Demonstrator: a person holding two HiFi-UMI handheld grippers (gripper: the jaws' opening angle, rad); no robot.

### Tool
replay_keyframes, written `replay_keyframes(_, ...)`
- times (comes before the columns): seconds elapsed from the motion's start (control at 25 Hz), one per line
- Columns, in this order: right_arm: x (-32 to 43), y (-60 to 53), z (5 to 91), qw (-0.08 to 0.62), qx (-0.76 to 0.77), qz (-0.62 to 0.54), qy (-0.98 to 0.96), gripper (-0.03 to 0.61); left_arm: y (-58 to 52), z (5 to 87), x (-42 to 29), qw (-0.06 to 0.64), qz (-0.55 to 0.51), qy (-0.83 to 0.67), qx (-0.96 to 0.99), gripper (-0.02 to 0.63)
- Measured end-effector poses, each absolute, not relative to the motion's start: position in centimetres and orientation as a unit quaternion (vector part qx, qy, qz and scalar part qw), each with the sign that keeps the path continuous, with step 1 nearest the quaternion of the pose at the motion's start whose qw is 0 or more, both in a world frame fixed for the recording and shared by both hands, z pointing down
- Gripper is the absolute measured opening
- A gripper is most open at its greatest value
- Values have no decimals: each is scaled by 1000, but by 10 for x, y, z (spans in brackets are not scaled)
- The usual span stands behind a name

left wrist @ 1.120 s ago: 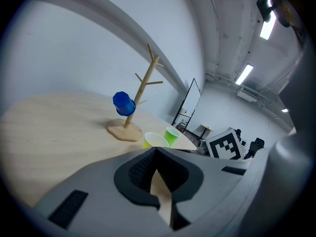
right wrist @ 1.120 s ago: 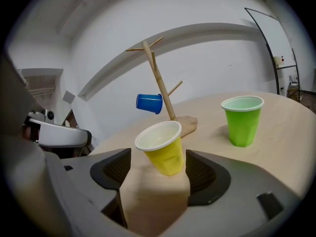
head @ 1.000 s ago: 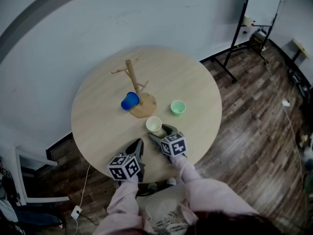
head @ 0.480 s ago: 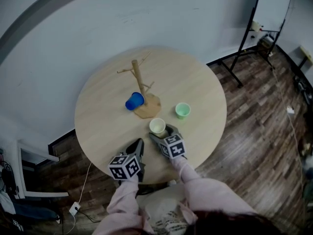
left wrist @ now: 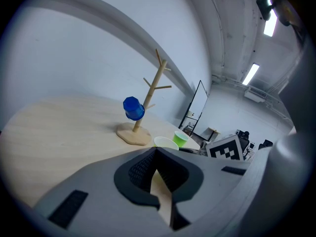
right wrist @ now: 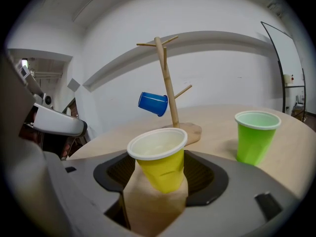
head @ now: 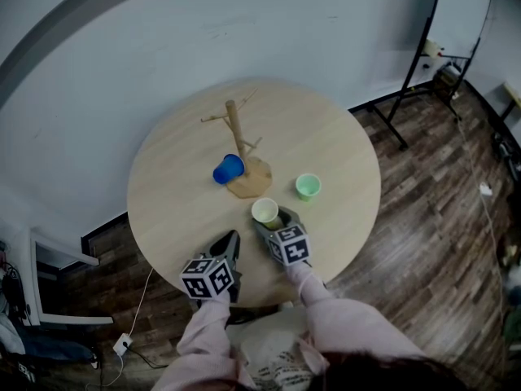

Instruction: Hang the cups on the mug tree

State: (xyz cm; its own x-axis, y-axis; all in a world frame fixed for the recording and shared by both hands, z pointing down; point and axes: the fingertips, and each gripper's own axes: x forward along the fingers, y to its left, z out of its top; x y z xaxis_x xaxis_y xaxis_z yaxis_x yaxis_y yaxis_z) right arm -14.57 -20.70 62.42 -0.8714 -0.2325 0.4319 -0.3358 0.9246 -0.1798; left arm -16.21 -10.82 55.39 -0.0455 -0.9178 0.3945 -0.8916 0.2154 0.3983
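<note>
Fingers (right wrist: 116, 174) of the right gripper (right wrist: 160, 174) have just been closing and pinch the yellow cup (right wrist: 159, 162) between them; the mug tree (right wrist: 170, 98) rises beyond. Those of the left gripper (left wrist: 157, 157) are pressed together.

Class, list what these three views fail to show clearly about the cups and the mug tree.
- Peg holding the blue cup: hidden inside the cup in every view.
- The yellow cup: the left gripper view shows only its rim; the left gripper covers the rest.
- Twig tips of the mug tree: too small in the head view.
</note>
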Motion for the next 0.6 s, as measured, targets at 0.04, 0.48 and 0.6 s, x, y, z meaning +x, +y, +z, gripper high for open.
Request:
replay_keyframes(0.04, -145, -207, 623, 204, 149, 126, -959, 298, -108, 554, -162, 292, -23, -723, 626, 2)
replay_keyframes(0.48, -135, -215, 599, 185, 156, 125, -962, 295, -106, 547, -155, 289, -25, -719, 632, 2)
replay_keyframes(0.6, -132, -219, 587, 178, 157, 119, -964, 293, -106, 540, -155, 283, -28, -719, 634, 2)
